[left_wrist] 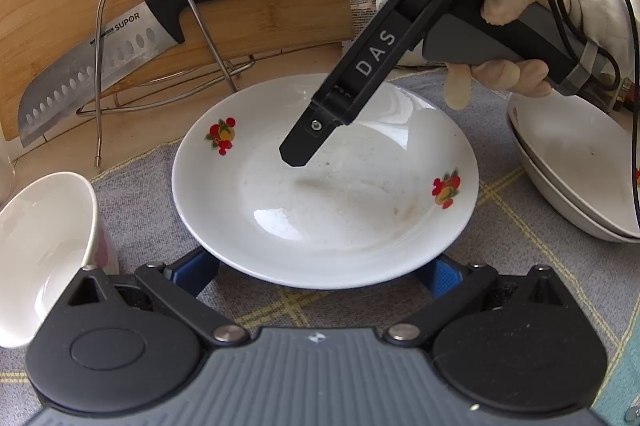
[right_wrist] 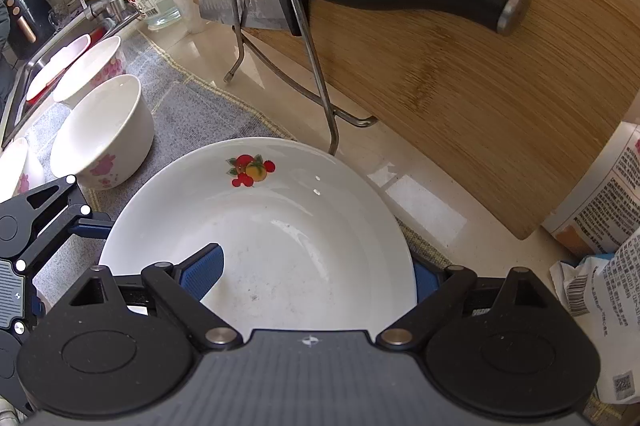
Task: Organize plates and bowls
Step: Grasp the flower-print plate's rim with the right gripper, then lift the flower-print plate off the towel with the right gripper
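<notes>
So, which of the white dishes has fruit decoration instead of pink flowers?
The wide shallow plate between the right gripper's fingers; it has red-and-orange fruit prints on its rim. The deeper bowls at its left have pink flowers.

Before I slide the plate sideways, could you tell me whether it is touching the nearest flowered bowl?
Apart. The right wrist view shows a strip of grey cloth lying between the plate and the bowl.

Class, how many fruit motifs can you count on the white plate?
2. One fruit motif on the plate's far-left rim, one on its right rim. The right gripper covers some rim; another may be hidden.
</notes>
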`<state>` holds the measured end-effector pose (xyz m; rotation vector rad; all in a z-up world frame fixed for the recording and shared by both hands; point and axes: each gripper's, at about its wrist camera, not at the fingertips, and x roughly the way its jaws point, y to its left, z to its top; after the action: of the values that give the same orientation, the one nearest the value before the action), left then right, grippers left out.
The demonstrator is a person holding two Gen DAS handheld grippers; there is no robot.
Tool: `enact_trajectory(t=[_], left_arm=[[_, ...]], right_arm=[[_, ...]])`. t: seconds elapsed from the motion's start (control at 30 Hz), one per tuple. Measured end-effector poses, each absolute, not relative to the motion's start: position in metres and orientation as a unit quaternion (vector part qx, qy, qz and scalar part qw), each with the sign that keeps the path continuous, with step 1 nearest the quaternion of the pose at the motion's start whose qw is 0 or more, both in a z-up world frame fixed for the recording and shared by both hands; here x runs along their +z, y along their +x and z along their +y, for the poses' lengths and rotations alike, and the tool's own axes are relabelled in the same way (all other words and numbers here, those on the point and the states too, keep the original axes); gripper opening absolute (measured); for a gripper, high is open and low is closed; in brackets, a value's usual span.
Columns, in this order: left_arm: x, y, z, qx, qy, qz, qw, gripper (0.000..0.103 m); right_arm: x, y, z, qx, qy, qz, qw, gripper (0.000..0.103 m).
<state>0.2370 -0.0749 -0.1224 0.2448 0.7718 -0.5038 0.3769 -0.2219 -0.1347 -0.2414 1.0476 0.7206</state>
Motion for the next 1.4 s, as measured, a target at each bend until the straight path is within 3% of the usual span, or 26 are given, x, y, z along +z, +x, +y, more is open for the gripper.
enact_trajectory(t=[1.4], left_arm=[[-0.1189,0.239,-0.0774,-0.252,0.134,0.382,0.879,0.102]], right_arm=[[-0.1332,0.373,-0.2194,0.336,-0.098,0.504,0.789,0.097]])
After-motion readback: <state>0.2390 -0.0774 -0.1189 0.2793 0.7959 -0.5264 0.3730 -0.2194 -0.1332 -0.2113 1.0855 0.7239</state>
